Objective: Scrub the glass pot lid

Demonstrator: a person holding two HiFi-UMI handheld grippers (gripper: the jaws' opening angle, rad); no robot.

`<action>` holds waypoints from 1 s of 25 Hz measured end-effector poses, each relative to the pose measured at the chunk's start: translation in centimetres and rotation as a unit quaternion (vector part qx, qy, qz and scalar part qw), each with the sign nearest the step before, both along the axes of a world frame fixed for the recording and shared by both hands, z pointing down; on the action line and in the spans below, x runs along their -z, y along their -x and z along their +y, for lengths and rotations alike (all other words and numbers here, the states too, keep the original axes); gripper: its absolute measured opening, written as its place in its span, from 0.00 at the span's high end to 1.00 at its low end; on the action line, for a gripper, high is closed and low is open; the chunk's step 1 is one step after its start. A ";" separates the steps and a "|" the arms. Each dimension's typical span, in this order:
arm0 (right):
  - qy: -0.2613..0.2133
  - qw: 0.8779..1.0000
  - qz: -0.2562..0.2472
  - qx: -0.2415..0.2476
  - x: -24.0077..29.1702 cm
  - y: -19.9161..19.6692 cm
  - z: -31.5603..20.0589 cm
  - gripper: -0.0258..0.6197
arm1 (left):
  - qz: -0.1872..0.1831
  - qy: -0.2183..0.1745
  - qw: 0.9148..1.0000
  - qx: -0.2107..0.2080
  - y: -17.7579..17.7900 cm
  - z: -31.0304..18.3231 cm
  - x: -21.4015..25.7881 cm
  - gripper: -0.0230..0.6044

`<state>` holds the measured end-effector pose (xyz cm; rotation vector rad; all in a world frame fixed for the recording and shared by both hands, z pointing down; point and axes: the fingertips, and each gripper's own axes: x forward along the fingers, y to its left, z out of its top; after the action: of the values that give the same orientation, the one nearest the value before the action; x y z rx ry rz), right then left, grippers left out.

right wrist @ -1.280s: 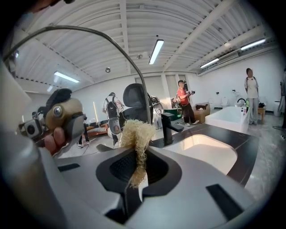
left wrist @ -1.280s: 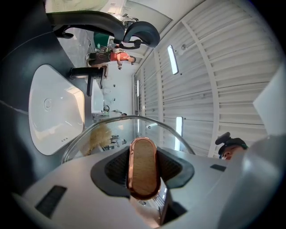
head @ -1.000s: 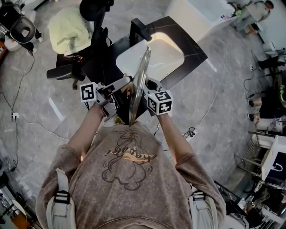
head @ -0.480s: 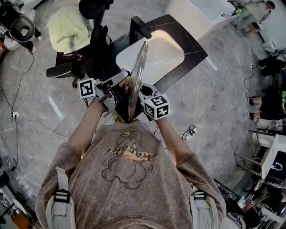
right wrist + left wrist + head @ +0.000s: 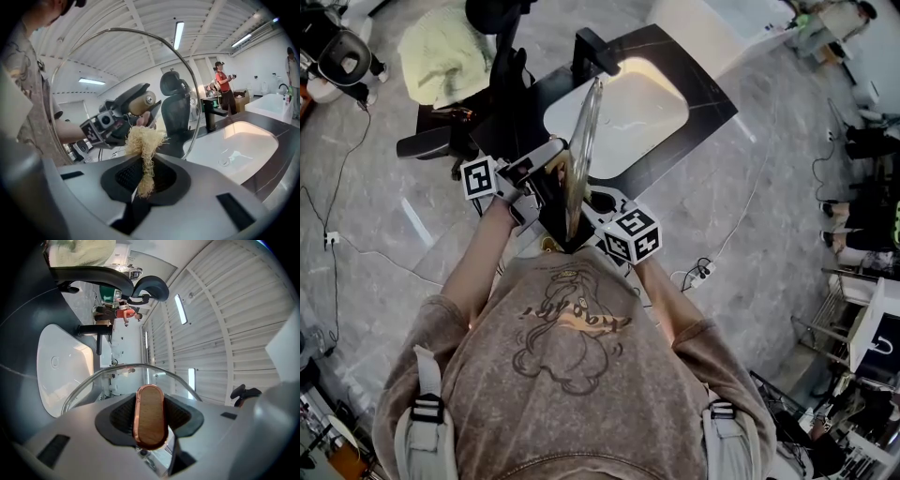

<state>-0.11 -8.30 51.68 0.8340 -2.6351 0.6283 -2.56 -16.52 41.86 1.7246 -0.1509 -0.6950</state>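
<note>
Left gripper (image 5: 151, 430) grips with half-closed jaws the oval wooden knob (image 5: 150, 404), copper-rimmed, of the round glass pot lid (image 5: 581, 155). The lid stands on edge above the white sink (image 5: 642, 108), at one o'clock in the head view. Right gripper (image 5: 143, 176) pinches a pale straw-coloured fibre scrubber (image 5: 143, 140), its tuft at twelve o'clock close to the glass. Whether it touches is unclear. To scrub well, steady the knob and rub overlapping circles out to the rim.

Bright, even light comes from long ceiling lamps (image 5: 178, 29). The white sink (image 5: 642, 108) is glaring in the head view. Both gripper views bend strongly at the edges, with dark corners; shadows are soft.
</note>
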 end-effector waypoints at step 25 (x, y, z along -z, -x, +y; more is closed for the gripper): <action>-0.063 0.992 -0.111 -0.025 11.8 -0.7 -1.4 0.89 | -0.012 0.018 1.000 -0.011 -0.6 0.4 -1.8 0.68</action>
<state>0.59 -9.68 39.91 0.9176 -2.8880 0.6036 -1.98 -16.11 43.66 1.6973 -0.1600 -0.6514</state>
